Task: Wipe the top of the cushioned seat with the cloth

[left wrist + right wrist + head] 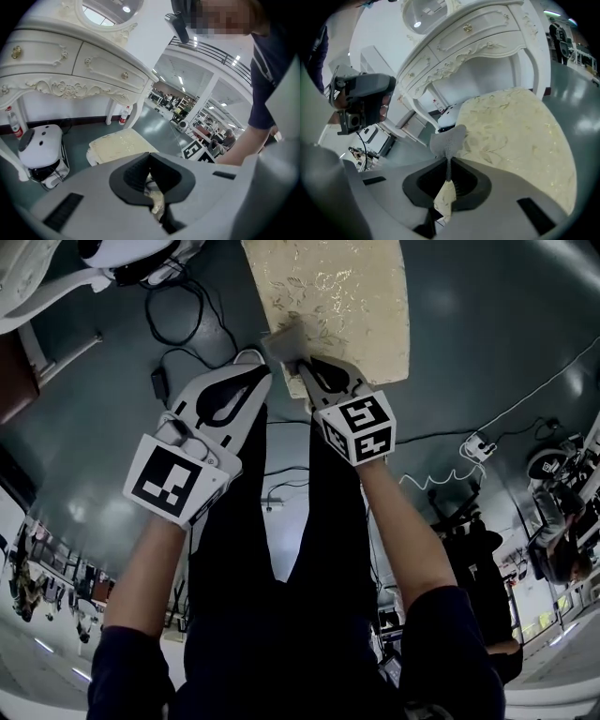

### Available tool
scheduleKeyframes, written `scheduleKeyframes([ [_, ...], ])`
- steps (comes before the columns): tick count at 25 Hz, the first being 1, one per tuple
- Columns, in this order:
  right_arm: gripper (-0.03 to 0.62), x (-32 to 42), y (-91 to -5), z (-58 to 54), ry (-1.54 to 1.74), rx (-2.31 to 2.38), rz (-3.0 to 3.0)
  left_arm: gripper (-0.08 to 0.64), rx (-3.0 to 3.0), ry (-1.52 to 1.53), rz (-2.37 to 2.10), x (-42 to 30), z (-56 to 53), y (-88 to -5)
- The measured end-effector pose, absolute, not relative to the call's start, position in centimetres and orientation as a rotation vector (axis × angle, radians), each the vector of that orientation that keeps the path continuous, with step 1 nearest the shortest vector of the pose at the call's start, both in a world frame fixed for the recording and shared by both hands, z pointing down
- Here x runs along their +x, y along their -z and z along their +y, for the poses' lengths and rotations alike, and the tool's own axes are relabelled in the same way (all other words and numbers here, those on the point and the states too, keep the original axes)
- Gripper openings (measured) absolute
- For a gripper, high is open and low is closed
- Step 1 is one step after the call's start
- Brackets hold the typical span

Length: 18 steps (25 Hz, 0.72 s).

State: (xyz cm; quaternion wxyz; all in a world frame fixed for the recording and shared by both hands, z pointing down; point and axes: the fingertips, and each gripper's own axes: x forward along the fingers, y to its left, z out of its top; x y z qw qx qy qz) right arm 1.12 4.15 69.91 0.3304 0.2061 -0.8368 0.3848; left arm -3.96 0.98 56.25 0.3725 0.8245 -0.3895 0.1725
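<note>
The cushioned seat [337, 301] has a cream, leaf-patterned top and lies at the upper middle of the head view; it also shows in both gripper views [520, 136] [119, 145]. A small grey cloth [281, 338] sticks out past the tips of my right gripper [302, 362], which is shut on it just above the seat's near edge. In the right gripper view the cloth [449, 139] stands up from the closed pads. My left gripper [251, 356] is close beside it on the left, jaws shut, with no cloth showing past its tips [150, 159].
An ornate white dressing table [478, 47] [70, 70] stands beyond the seat. A white device [40, 150] and black cables [187, 324] lie on the grey-green floor to the left. A white cable and power strip [478, 446] lie to the right.
</note>
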Motion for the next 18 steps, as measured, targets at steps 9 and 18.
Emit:
scheduleKeyframes([
  [9, 0.040, -0.2, -71.3, 7.5, -0.999, 0.471, -2.157, 0.008, 2.076, -0.441, -1.018, -5.2, 3.8, -57.1],
  [18, 0.040, 2.7, -71.5, 6.3, -1.016, 0.504, -2.153, 0.008, 2.077, -0.445, -1.012, -2.4, 2.8, -57.2],
])
